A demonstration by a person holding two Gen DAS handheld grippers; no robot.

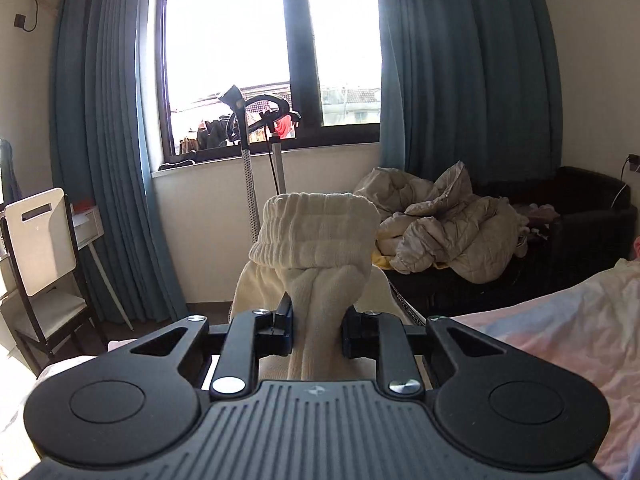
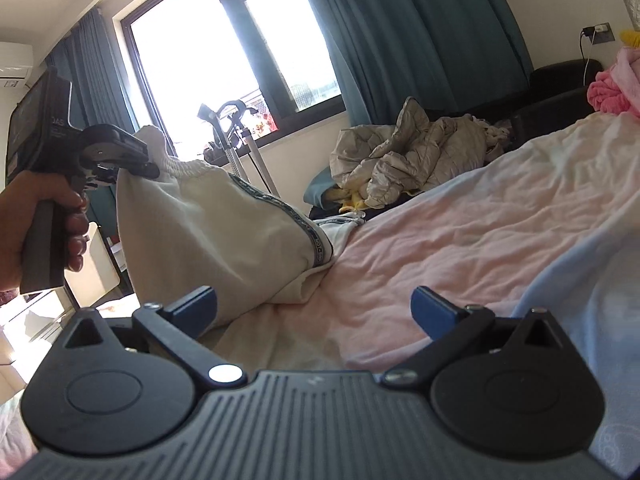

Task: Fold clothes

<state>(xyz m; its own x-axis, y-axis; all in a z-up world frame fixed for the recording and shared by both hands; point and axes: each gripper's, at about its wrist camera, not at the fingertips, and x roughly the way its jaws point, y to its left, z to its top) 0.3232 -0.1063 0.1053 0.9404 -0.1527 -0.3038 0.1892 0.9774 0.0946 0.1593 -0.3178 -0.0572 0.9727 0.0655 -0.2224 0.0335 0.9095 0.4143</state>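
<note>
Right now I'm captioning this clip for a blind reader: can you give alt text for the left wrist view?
The left claw is shut on a bunched cream garment, lifting its ribbed waistband up in front of the camera. Behind it are a bright window with teal curtains and a crumpled beige quilted jacket; a pink bed sheet lies at right.

We could read only "DAS" on the left gripper's body (image 2: 60, 120); the trousers' printed side stripe (image 2: 298, 222) stayed illegible.
</note>
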